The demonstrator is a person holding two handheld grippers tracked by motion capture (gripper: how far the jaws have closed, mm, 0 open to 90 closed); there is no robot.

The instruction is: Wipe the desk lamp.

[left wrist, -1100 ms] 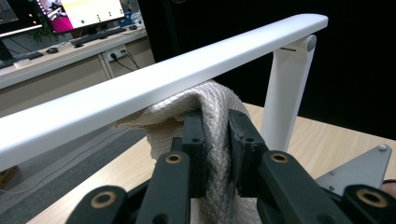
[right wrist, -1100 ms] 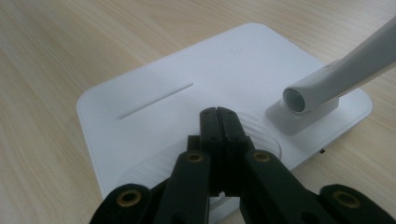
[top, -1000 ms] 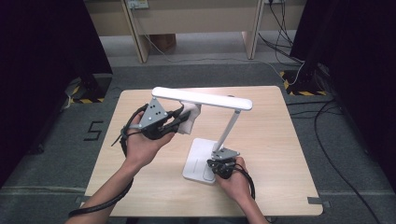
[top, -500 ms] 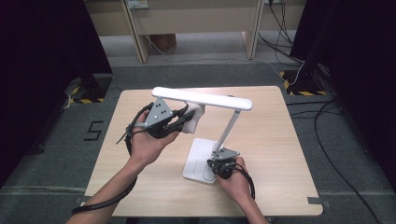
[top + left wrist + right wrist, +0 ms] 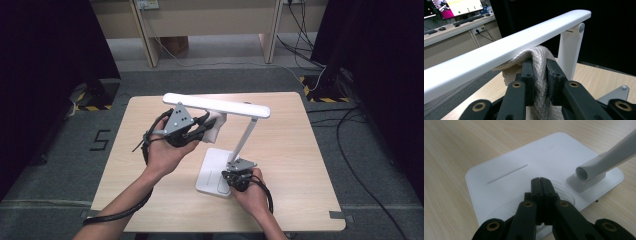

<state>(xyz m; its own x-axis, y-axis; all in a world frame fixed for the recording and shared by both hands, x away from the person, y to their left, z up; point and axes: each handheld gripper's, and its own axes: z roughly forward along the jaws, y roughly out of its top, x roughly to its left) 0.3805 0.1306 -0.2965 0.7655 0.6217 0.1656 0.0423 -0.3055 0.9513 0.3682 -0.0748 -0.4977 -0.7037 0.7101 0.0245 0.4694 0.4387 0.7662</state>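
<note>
High view: lamp head point(image 5: 216, 105) stretched as a long white bar from centre-left toward centre-right, just above the cloth point(image 5: 214, 126). Pinched tight in the left gripper point(image 5: 539, 72), folded under the bar's left half. Pressed shut and empty on the lamp base point(image 5: 524, 170), lower centre: right gripper point(image 5: 541, 182).

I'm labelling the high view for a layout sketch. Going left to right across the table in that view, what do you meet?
Left gripper → white cloth it clamps → right gripper on the lamp base → hinge end of the lamp head.
</note>
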